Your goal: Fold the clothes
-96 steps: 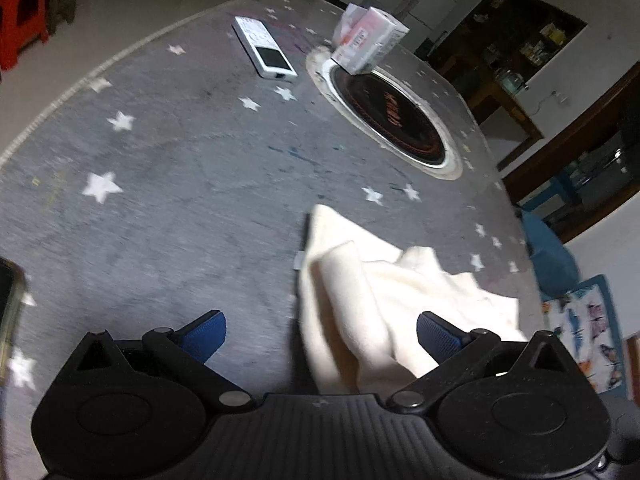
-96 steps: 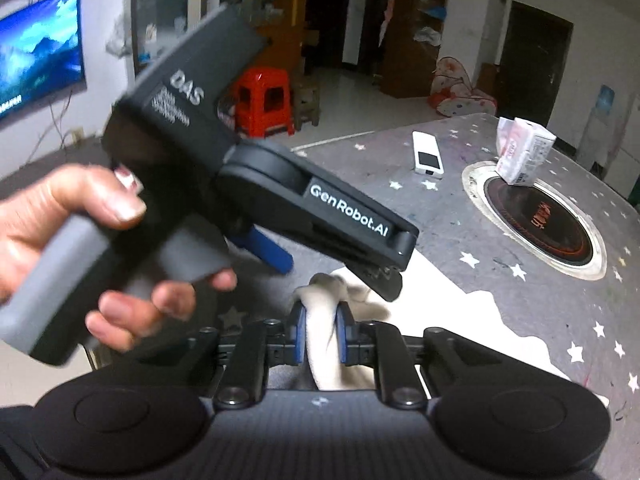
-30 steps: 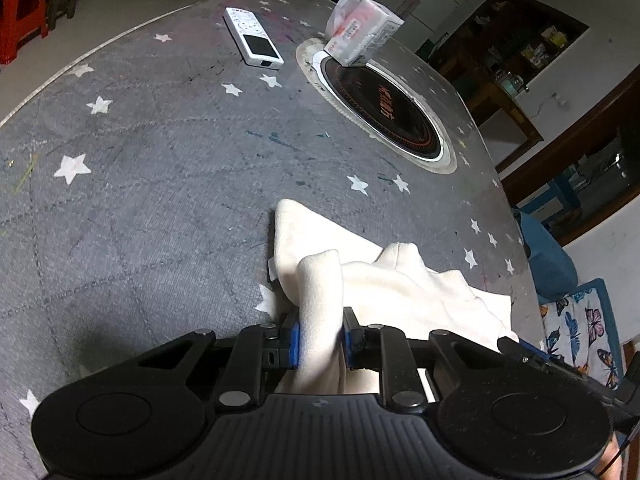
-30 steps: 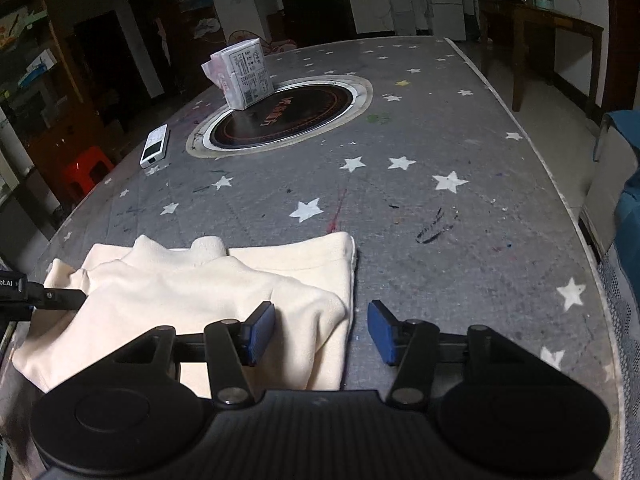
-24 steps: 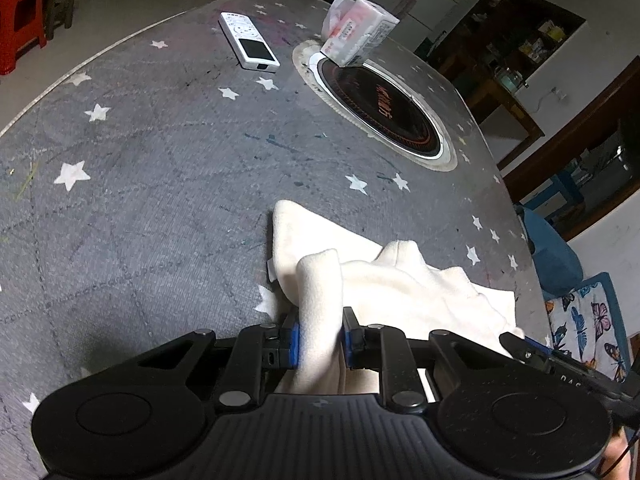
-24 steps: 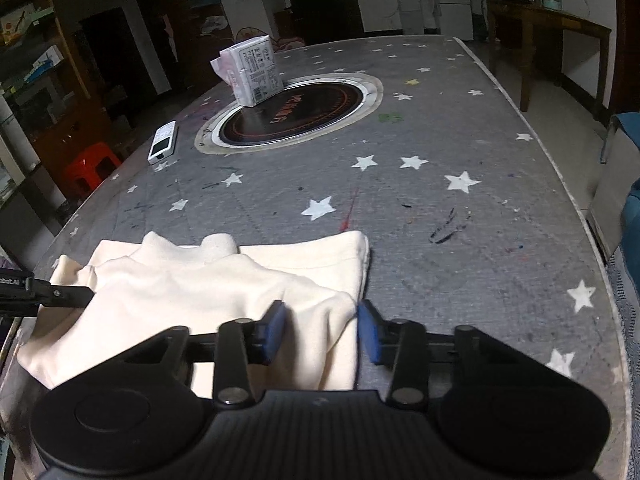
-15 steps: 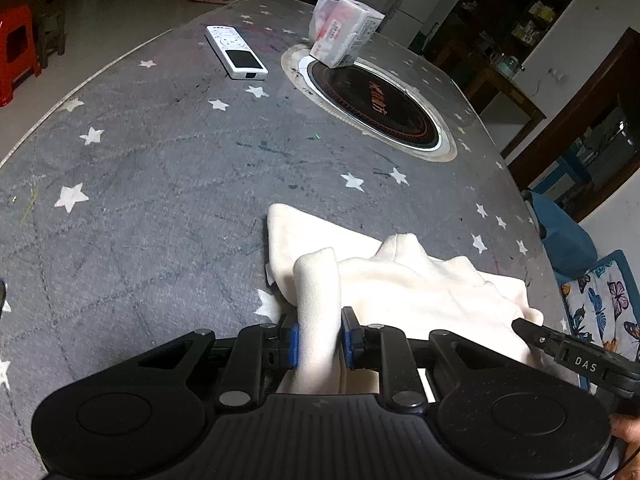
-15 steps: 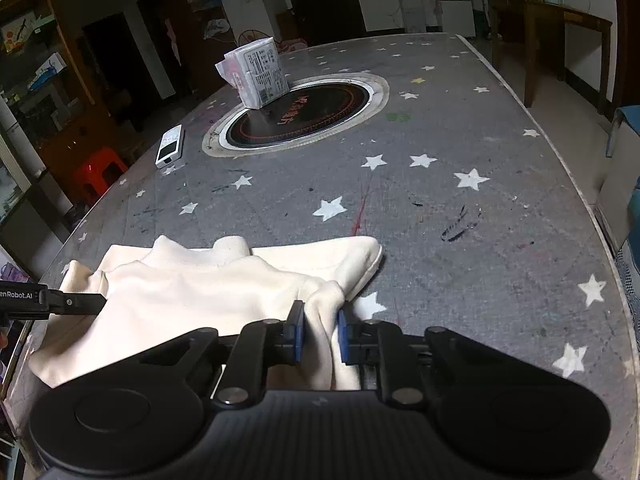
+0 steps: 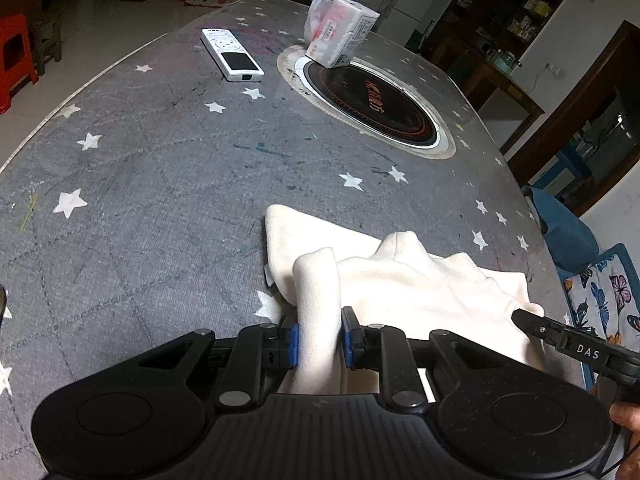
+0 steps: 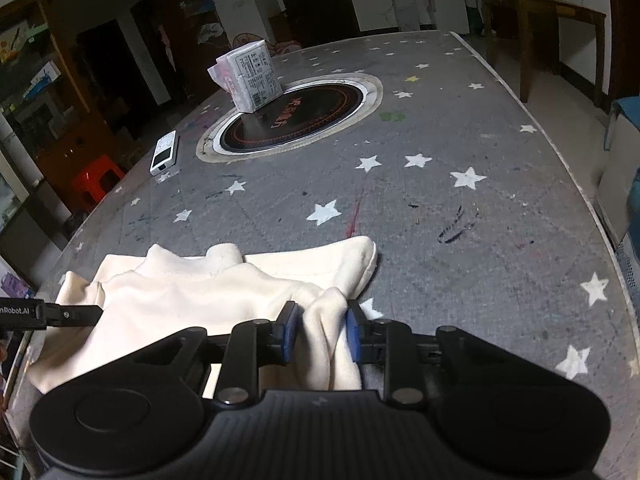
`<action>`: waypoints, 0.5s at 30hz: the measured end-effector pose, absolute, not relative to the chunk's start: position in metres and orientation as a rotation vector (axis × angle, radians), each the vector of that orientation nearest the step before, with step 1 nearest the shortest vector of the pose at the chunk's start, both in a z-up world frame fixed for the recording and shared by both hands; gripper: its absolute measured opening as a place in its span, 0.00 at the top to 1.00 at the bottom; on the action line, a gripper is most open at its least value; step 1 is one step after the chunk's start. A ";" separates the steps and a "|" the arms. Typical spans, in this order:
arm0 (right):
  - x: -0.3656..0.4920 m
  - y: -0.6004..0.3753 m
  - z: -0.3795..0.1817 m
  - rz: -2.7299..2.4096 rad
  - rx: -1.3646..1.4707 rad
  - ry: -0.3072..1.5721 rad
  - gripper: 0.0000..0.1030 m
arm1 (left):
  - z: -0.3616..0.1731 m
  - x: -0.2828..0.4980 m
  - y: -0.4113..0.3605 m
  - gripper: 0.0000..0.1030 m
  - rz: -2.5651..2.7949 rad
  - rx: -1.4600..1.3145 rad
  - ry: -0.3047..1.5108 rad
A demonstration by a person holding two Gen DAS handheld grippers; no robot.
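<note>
A cream garment lies crumpled on the near part of the grey star-patterned table. My left gripper is shut on a raised fold at the garment's left edge. In the right wrist view the same garment spreads to the left. My right gripper has a bunched fold at the garment's right end between its blue pads, and its jaws are opening slightly while the cloth still fills the gap. Each gripper's tip shows in the other's view: the right gripper and the left gripper.
A white remote and a tissue pack sit far back, the pack on the rim of a round black hotplate set in the table. A red stool stands off the left edge and a blue chair off the right.
My right gripper's jaws closed from wide apart onto the garment's right fold, then eased a little. The left gripper kept its grip on the left fold and rolled slightly.
</note>
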State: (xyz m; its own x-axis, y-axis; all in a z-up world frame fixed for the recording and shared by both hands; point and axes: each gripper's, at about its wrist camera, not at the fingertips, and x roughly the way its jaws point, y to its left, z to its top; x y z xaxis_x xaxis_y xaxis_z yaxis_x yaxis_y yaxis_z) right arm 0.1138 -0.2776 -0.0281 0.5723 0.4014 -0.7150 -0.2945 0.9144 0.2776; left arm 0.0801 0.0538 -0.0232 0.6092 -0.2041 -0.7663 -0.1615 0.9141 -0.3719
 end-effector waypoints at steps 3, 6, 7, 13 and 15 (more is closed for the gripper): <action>0.115 -0.279 -0.028 0.397 0.143 0.870 0.76 | -0.023 0.081 0.055 0.79 -0.027 -0.435 0.924; 0.115 -0.280 -0.027 0.363 0.134 0.857 0.57 | -0.024 0.081 0.055 0.78 -0.027 -0.433 0.925; 0.115 -0.280 -0.028 0.356 0.131 0.854 0.51 | -0.024 0.081 0.055 0.78 -0.028 -0.433 0.925; 0.114 -0.278 -0.028 0.390 0.124 0.853 0.51 | -0.024 0.081 0.055 0.78 -0.026 -0.424 0.923; 0.112 -0.273 -0.028 0.414 0.115 0.857 0.66 | -0.024 0.081 0.055 0.78 -0.026 -0.421 0.922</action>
